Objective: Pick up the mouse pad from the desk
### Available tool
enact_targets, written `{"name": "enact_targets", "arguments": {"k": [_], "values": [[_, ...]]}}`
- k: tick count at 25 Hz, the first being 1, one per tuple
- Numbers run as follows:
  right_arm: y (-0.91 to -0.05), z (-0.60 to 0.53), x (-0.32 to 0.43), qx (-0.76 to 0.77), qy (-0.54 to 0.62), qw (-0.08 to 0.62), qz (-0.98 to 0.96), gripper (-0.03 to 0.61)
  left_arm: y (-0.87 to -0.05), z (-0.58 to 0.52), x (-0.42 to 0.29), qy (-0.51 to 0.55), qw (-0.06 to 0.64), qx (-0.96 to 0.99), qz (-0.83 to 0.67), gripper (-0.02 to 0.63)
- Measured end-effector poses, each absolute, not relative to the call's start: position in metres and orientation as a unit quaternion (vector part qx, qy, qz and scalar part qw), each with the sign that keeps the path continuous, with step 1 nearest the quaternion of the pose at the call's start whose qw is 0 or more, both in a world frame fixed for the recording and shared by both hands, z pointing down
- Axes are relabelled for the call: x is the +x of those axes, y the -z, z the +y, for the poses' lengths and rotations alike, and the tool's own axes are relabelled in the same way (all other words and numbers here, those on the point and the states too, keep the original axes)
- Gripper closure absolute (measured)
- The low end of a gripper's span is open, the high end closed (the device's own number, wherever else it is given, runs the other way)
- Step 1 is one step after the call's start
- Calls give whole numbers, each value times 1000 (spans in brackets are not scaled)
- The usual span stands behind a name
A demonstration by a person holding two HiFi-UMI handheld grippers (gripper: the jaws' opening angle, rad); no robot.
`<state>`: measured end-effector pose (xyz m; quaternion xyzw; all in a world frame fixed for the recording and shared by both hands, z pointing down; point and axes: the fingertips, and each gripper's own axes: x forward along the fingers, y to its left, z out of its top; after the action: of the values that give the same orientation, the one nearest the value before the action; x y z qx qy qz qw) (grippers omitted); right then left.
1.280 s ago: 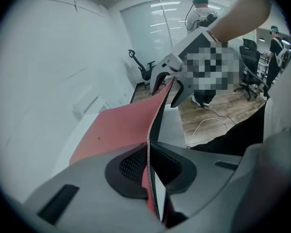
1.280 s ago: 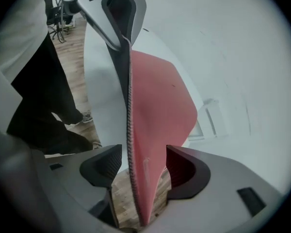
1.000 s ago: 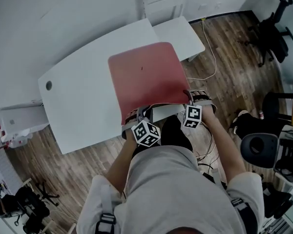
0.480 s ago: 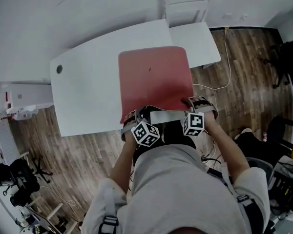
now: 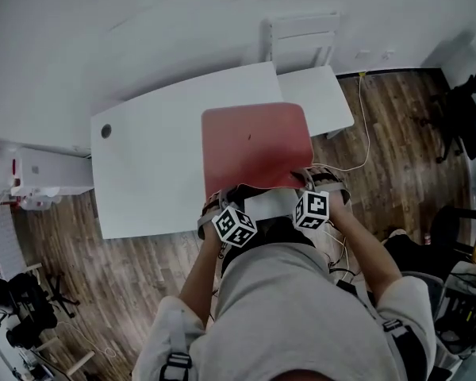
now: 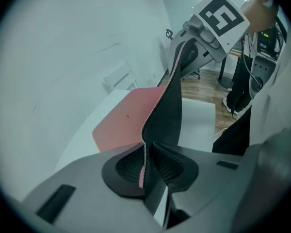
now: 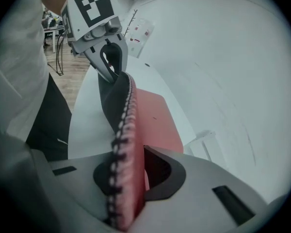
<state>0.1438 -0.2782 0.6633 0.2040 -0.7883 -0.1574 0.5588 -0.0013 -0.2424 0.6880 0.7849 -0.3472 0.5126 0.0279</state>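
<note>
Red mouse pad (image 5: 258, 145), black underneath, near edge lifted, far part flat on white desk (image 5: 151, 165).

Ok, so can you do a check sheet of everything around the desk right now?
Surface: white desk with one round cable hole.
Job's things: red mouse pad, near edge lifted, far part lying on the desk.
Clutter: nothing seen.
Grippers: left gripper has the pad's near edge between its jaws, which are opening; right gripper is shut on the same edge.
Cables: white cable on the floor, right of the desk.
Surroundings: wooden floor, white wall, black office chair.
</note>
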Motion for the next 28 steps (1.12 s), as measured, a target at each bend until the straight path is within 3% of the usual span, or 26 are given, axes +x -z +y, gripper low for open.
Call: {"name": "enact_targets", "arguments": {"k": [9, 28], "values": [[-625, -302, 131, 254, 160, 533, -791, 528, -648, -269, -17, -481, -5, 768, -423, 569], [-528, -346, 103, 371, 135, 410, -823, 528, -547, -315, -46, -354, 10, 752, -556, 584]]}}
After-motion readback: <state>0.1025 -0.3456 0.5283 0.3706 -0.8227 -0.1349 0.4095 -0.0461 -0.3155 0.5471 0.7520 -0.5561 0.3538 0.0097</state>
